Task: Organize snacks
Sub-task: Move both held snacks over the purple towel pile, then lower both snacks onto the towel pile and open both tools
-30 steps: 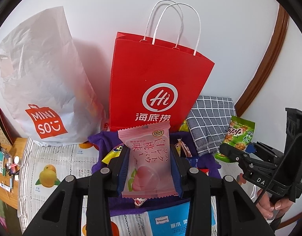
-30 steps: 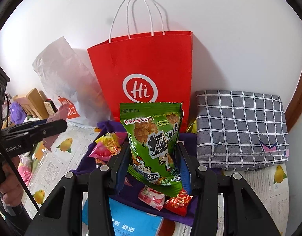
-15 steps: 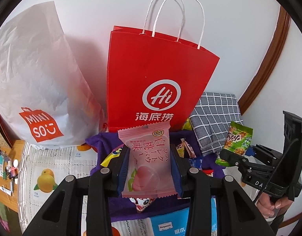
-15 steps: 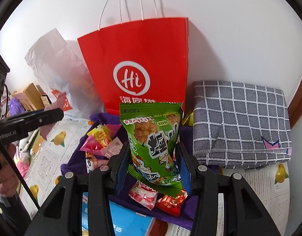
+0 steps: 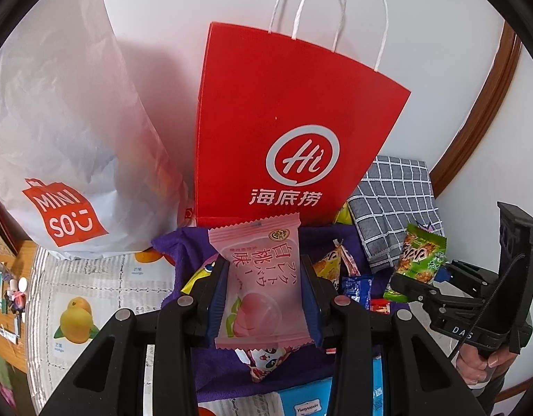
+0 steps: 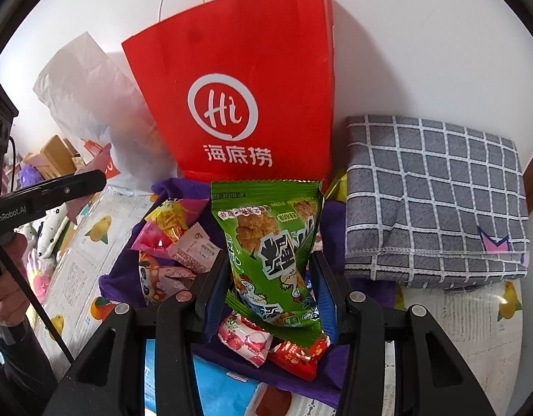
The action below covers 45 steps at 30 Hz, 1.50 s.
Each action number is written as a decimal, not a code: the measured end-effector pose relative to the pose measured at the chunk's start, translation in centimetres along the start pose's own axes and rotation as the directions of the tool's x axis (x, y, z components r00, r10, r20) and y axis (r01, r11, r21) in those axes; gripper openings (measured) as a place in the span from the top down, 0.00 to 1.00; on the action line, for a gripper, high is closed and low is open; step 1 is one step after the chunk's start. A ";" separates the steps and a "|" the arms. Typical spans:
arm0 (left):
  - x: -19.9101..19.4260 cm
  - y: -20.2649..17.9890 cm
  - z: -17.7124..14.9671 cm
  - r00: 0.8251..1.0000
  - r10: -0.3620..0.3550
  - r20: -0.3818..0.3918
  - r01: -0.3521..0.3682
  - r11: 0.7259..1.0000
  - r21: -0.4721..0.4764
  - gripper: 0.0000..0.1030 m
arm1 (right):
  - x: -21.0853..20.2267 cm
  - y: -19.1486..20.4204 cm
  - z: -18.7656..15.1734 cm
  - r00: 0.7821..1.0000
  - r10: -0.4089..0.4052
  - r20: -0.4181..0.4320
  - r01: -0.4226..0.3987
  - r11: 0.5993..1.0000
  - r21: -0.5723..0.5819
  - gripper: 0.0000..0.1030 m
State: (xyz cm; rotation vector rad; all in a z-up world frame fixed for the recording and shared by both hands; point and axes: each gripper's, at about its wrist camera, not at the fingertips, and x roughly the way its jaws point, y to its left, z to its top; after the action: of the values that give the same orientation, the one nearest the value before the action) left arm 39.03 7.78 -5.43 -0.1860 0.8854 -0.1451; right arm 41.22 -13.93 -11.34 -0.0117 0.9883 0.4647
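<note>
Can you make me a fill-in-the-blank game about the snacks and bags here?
1. The left gripper squeezes a ____ peach candy packet.
2. The right gripper holds a ____ chicken snack packet.
3. The red paper bag has white ____ handles.
4. Loose snacks lie on a ____ cloth.

Missing words: pink; green; string; purple

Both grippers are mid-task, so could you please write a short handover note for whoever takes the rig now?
Left gripper: shut on the pink peach snack, held upright.
Right gripper: shut on the green snack packet, also upright.
Both are held in front of the red paper bag, which stands against the wall with the white plastic bag beside it.
Loose snacks lie on the purple cloth.
Done: two snacks picked up.
Left: neither is bagged yet; the pile is unsorted.
</note>
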 end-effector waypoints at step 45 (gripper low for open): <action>7.6 -2.0 -2.8 0.975 -0.032 -0.222 0.034 0.999 0.007 0.65 | 8.8 3.0 -2.2 0.973 -0.038 -0.227 0.019 0.996 -0.089 0.55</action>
State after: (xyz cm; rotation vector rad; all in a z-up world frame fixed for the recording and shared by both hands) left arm 41.50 3.97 -12.43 -0.1763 1.1043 -0.2045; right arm 42.40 -8.38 -19.08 -0.1597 1.1915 0.4864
